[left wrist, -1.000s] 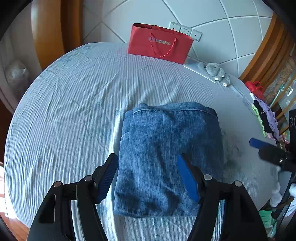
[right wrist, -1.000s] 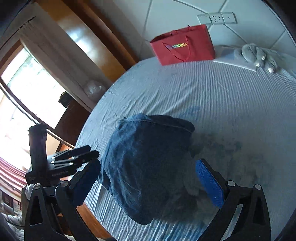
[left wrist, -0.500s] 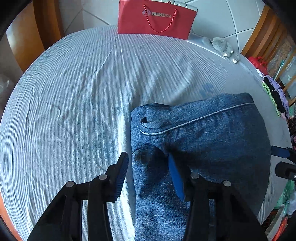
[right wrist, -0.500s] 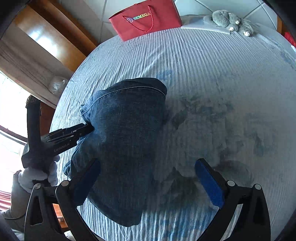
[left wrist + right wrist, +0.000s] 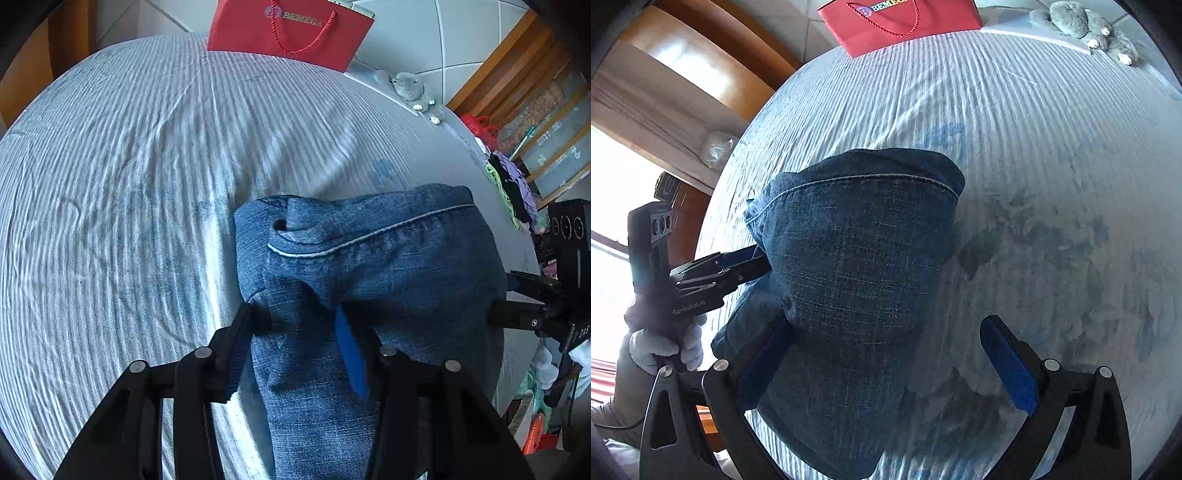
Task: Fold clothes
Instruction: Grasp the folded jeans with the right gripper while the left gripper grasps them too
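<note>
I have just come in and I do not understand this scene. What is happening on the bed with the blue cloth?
A person is folding clothes with handheld tongs, one in each hand. A folded piece of blue denim lies on the striped bedsheet. The left tongs are closing on its near left edge, with the cloth bunched between them. The right tongs are wide open over the right edge, gripping nothing yet. A red bag stands at the far side.

Red bag (image 5: pixel 291 33) — "BEMEGA"; left gripper (image 5: pixel 753 264) body — "GenRobot.AI".
</note>
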